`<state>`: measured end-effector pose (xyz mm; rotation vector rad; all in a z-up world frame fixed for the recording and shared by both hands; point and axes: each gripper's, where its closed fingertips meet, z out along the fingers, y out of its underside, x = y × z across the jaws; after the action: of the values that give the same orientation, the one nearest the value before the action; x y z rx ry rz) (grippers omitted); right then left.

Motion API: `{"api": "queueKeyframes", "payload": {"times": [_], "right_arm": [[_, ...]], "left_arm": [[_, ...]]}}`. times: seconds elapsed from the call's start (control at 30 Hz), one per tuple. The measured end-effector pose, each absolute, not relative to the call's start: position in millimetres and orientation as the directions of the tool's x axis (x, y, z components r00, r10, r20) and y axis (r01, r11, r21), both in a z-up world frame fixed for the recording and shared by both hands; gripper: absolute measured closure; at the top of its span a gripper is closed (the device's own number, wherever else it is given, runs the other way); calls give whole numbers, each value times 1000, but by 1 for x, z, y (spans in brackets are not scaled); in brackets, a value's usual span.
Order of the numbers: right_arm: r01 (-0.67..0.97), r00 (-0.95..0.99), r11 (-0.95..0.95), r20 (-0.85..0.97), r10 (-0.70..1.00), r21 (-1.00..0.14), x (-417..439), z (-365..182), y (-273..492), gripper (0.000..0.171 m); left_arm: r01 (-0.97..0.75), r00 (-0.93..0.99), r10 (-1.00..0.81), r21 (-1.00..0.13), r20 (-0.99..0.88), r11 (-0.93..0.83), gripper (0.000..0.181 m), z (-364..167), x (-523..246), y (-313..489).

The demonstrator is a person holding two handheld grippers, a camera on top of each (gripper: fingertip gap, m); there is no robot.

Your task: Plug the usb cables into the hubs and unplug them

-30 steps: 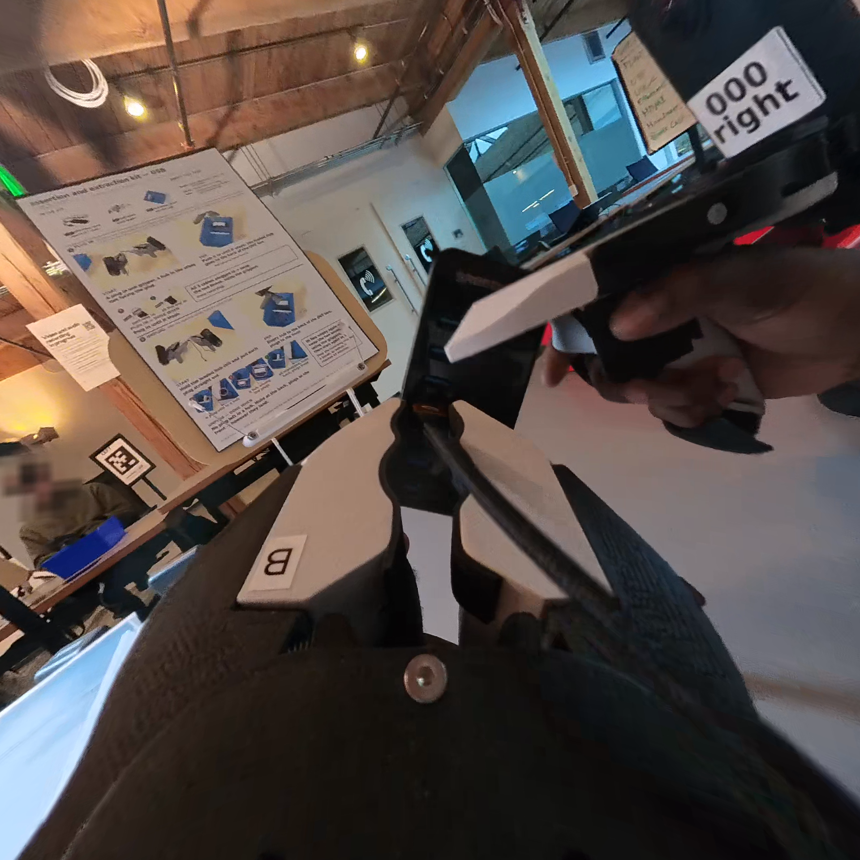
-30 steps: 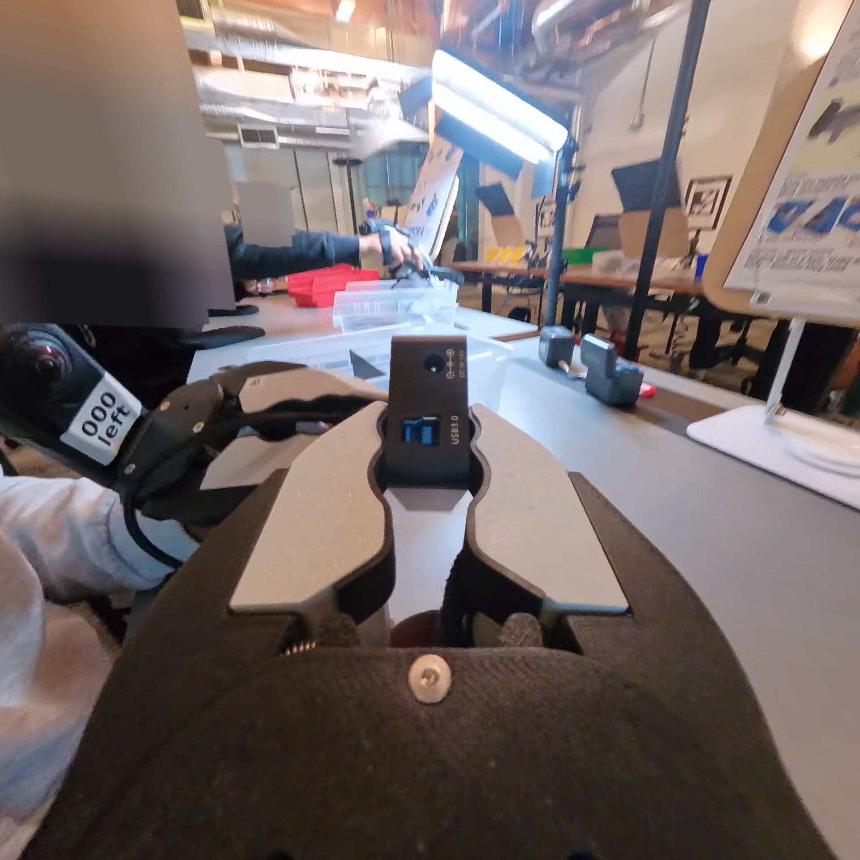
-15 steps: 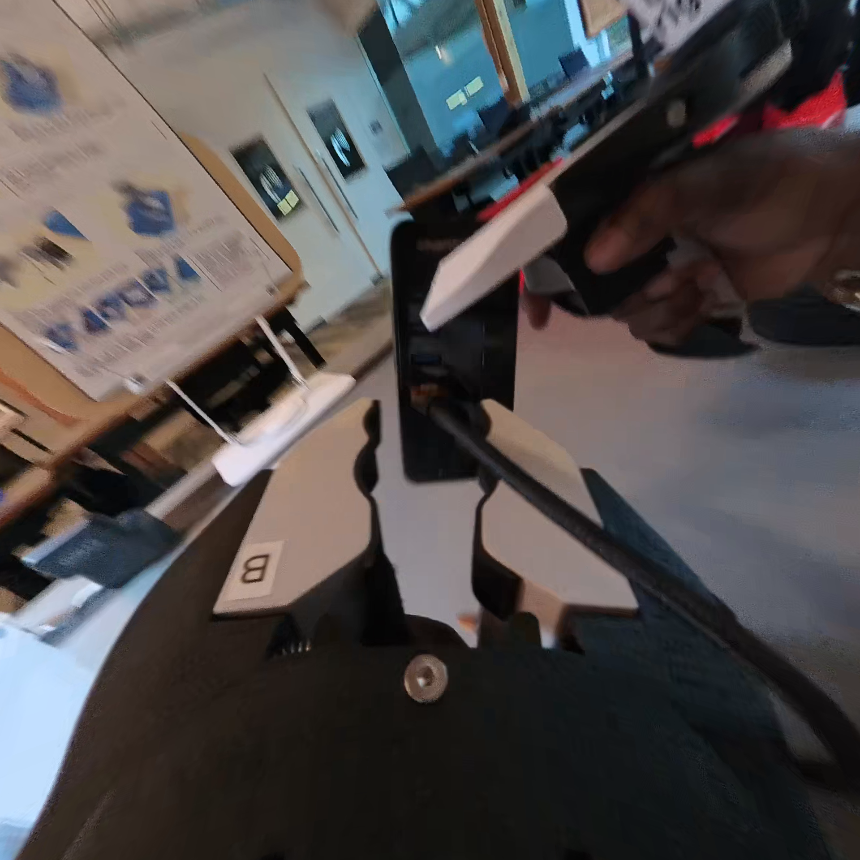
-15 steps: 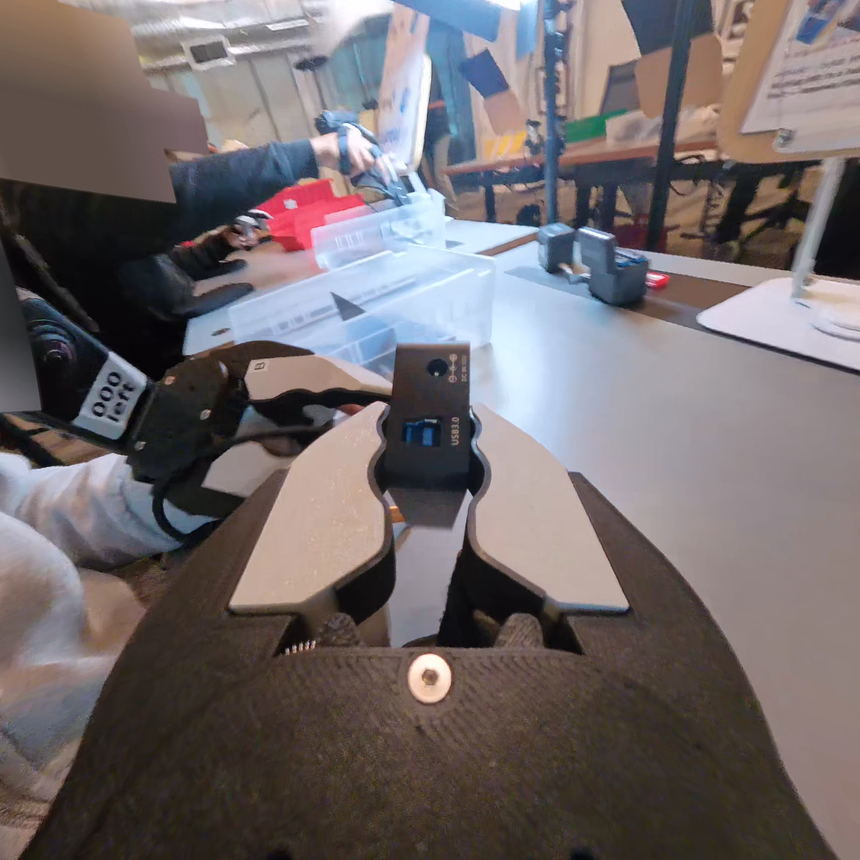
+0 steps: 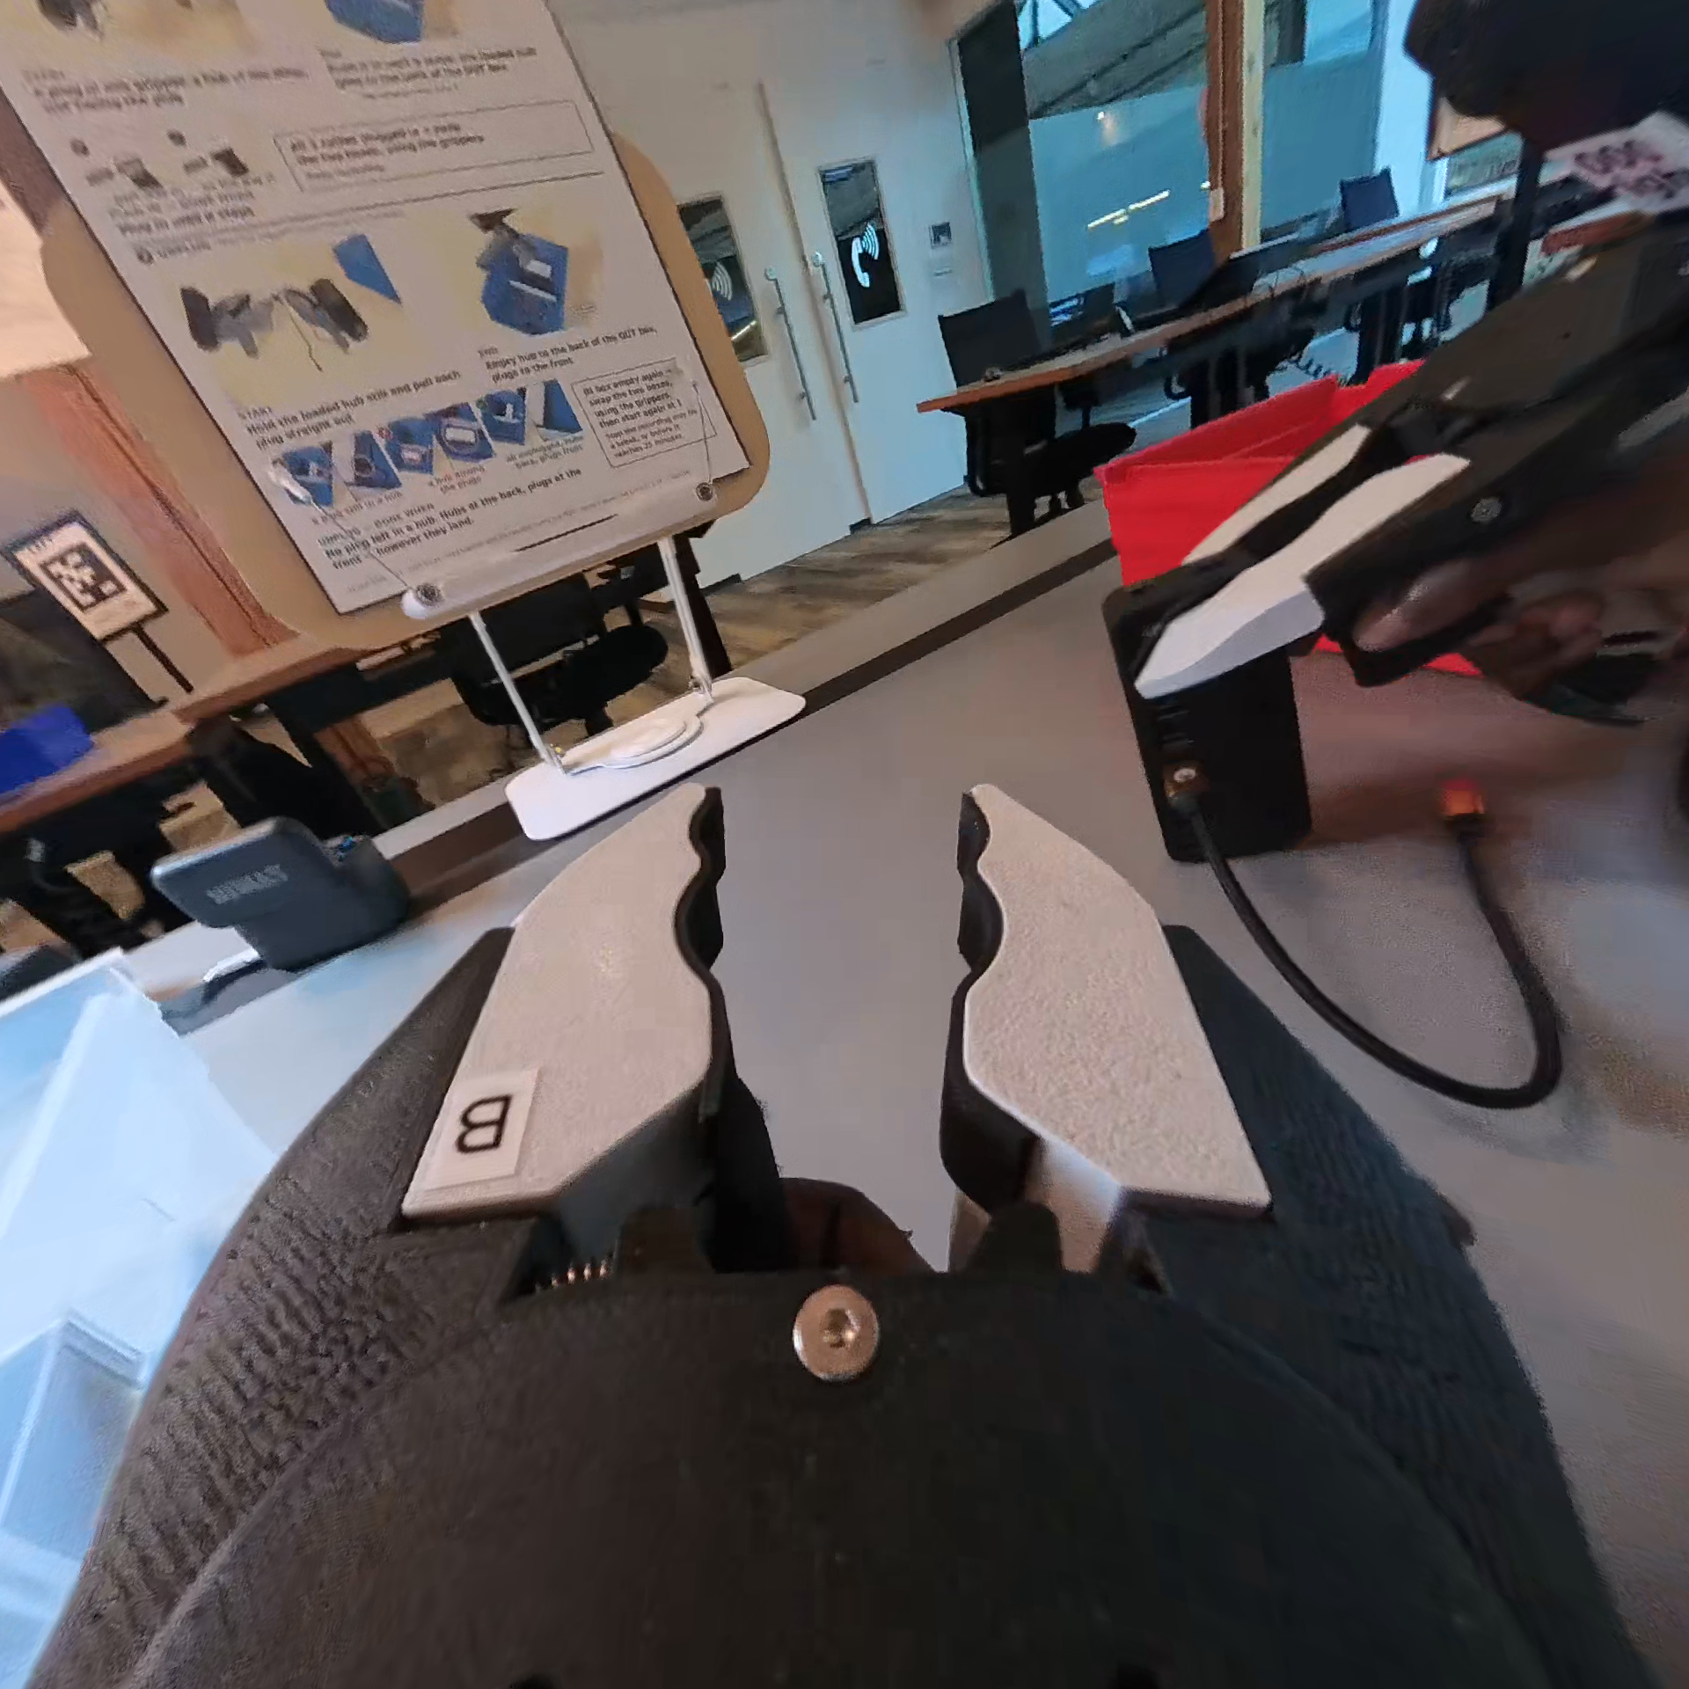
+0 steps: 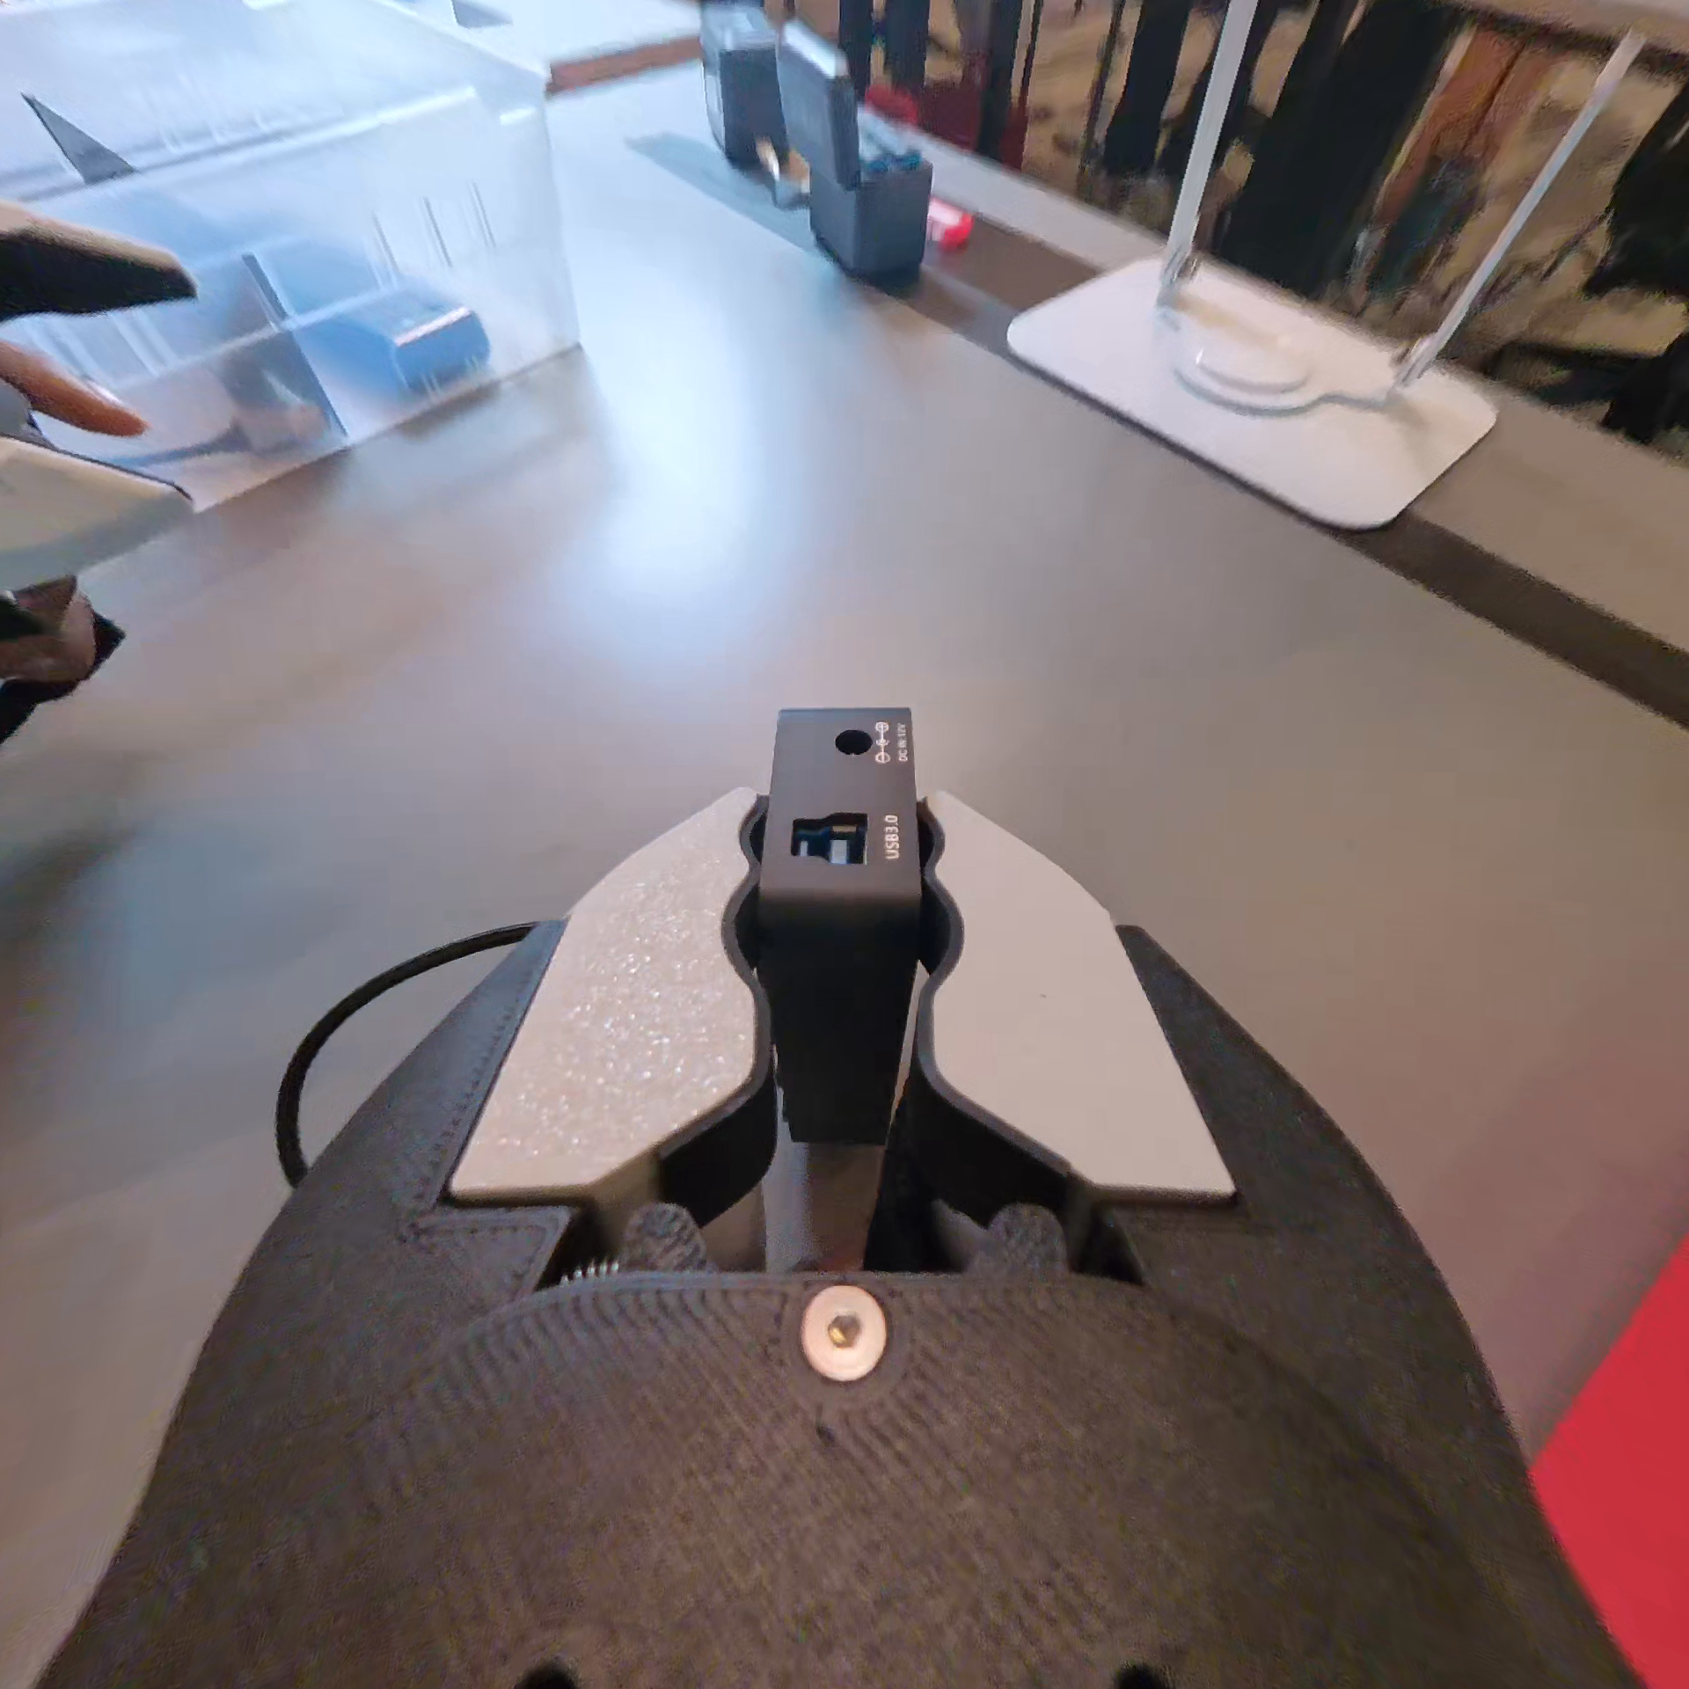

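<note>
My right gripper is shut on a black USB hub, gripping its narrow sides. In the left wrist view the hub stands upright on the grey table, with the right gripper clamped on its top. A black cable is plugged into a low port of the hub and loops over the table to an orange-tipped end. Part of the cable loop shows left of my right gripper. My left gripper is open and empty, left of the hub and apart from it.
A clear plastic bin holding a blue hub stands at the left. Grey hubs sit at the table's back edge. A white stand base carries an instruction board. A red bin is behind the hub.
My left gripper has opened, let go of the cable plug and drawn back to the left. The cable stays plugged in the hub. My right gripper has lowered the hub to the table.
</note>
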<state>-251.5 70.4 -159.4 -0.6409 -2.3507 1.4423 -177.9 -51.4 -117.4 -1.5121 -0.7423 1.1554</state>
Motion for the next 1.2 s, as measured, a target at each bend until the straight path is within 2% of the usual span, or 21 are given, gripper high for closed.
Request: {"api": "queueKeyframes", "payload": {"times": [0.13,0.27,0.47,0.6,0.73,0.9,1.0,1.1,1.2], "right_arm": [[153,-848,311,37,529,-938,-259,-147,71,142],[113,-855,350,88,510,-930,-262,-160,71,141],[158,-848,315,35,528,-936,-265,-167,78,138],[124,-843,252,32,536,-960,-266,-157,80,100],[-66,-788,21,65,612,-998,-270,-109,94,74],[-328,-685,-143,131,717,-934,-263,-65,122,79],[-345,-672,-135,144,727,-929,-262,-63,124,79],[-350,-663,-133,146,734,-927,-262,-64,126,81],[-344,-661,-143,131,739,-928,-264,-63,128,82]], "left_arm": [[-146,366,879,-952,-305,-269,134,-115,-173,-43],[-137,375,885,-961,-275,-240,134,-115,-173,-45],[-126,394,890,-973,-229,-195,134,-114,-173,-45],[-129,402,892,-977,-209,-171,134,-112,-173,-45],[-163,431,887,-981,-165,-103,130,-103,-168,-43],[-154,491,861,-986,-134,-66,129,-103,-164,-35],[-126,538,836,-991,-104,-43,129,-102,-161,-31],[-84,669,740,-996,-71,-19,129,-76,-142,-30],[-19,683,721,-989,-118,-145,129,-48,-128,-73]]}}
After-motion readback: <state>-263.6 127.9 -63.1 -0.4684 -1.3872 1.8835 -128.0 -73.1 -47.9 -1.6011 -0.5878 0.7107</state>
